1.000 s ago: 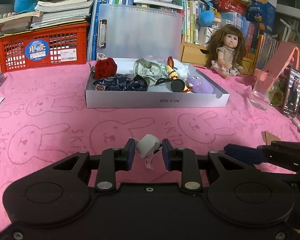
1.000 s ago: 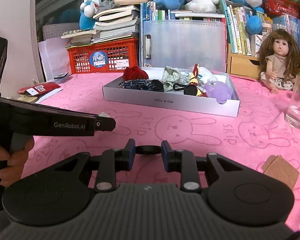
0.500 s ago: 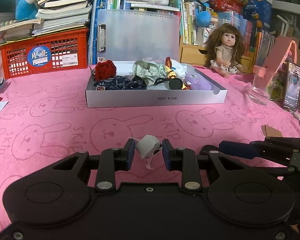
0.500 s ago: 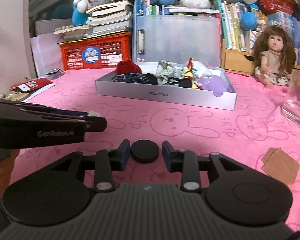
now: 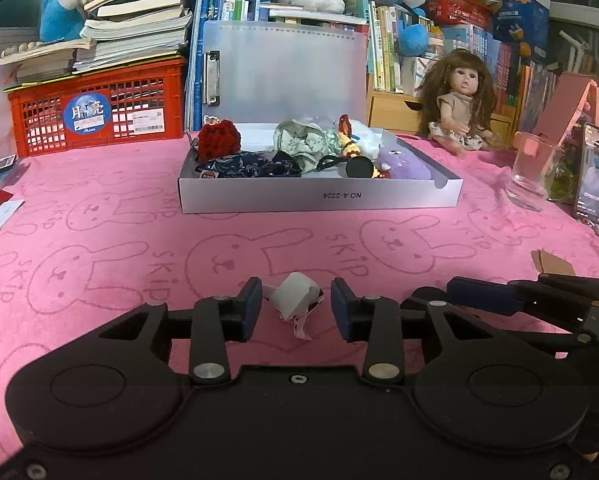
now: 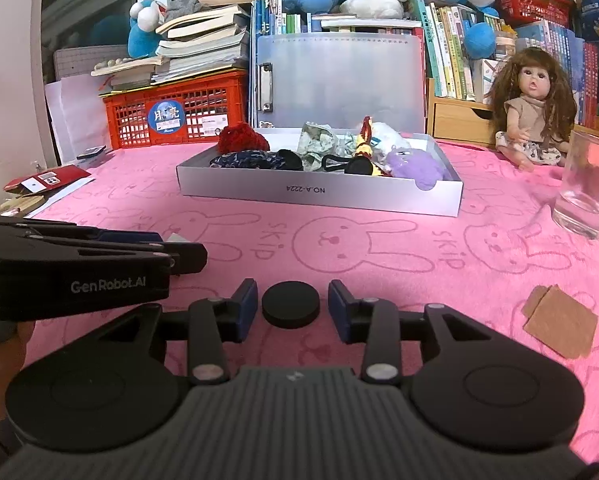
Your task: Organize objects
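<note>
Both tongs opening: left tongs (image 5: 295, 307) freed paper scrap (image 5: 293, 298); right tongs (image 6: 291, 307) freed black disc (image 6: 290, 305).

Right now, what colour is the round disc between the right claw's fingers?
Black disc, clearest in the right wrist view.

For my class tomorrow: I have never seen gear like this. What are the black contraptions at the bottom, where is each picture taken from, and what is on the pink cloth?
No robot here: a person holds a pair of hand tongs in each hand, and a camera on each looks out along its two fingers. The left tongs straddle a crumpled white paper scrap; the right tongs straddle a black round disc. Both pairs are opening, and neither thing is gripped; both lie on the pink rabbit cloth. Further back stands a shallow grey box holding small toys and fabric bits, with a drinking glass and a doll to its right.
</note>
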